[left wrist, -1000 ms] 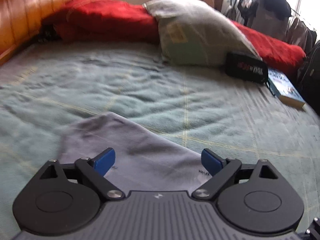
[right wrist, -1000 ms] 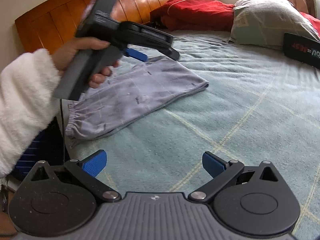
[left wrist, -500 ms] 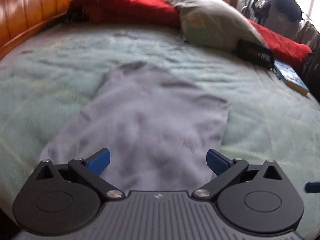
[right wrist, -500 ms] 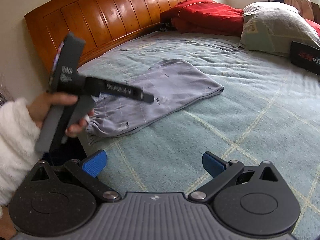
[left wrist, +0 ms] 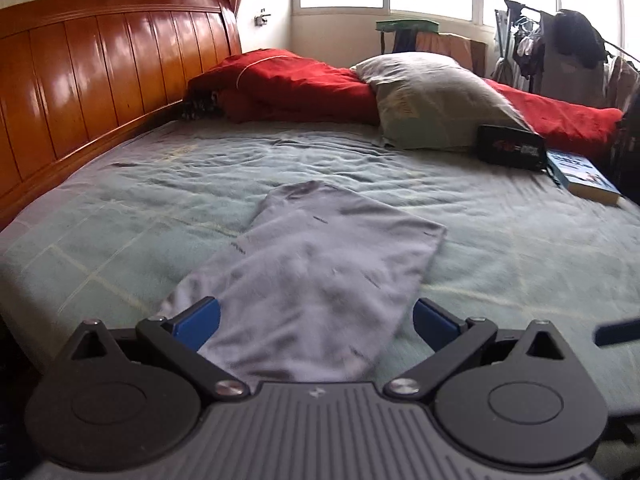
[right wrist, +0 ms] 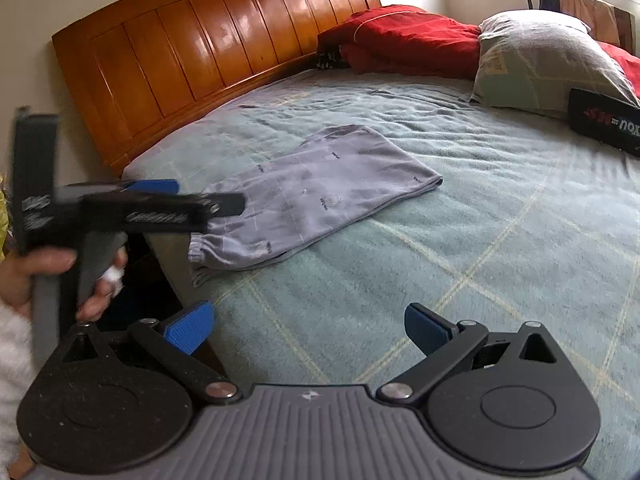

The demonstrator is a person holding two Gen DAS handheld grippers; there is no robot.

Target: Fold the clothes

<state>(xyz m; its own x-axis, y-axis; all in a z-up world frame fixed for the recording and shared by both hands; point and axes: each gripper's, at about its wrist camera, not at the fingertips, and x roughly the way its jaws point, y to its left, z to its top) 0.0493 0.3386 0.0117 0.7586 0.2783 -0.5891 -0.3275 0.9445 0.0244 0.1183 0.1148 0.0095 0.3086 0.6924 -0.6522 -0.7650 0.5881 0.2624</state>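
Note:
A grey folded garment (left wrist: 320, 272) with an elastic waistband (right wrist: 200, 252) lies flat on the teal bedspread, its waistband at the near bed edge. My left gripper (left wrist: 316, 324) is open and hovers above the garment's near end, and the pads touch nothing. In the right wrist view the left gripper (right wrist: 192, 196) appears blurred, held by a hand (right wrist: 44, 268) in a white fluffy sleeve, just off the bed edge beside the waistband. My right gripper (right wrist: 307, 328) is open over bare bedspread to the right of the garment, with nothing between its fingers.
A wooden headboard (left wrist: 80, 92) runs along the left. At the far side lie a red blanket (left wrist: 288, 84), a grey pillow (left wrist: 436, 100), a black box (left wrist: 512, 148) and a book (left wrist: 580, 176). A clothes rack (left wrist: 560, 48) stands by the window.
The left gripper has drawn back from over the garment to the near bed edge, so the whole garment now shows ahead of it. The right gripper lifted slightly.

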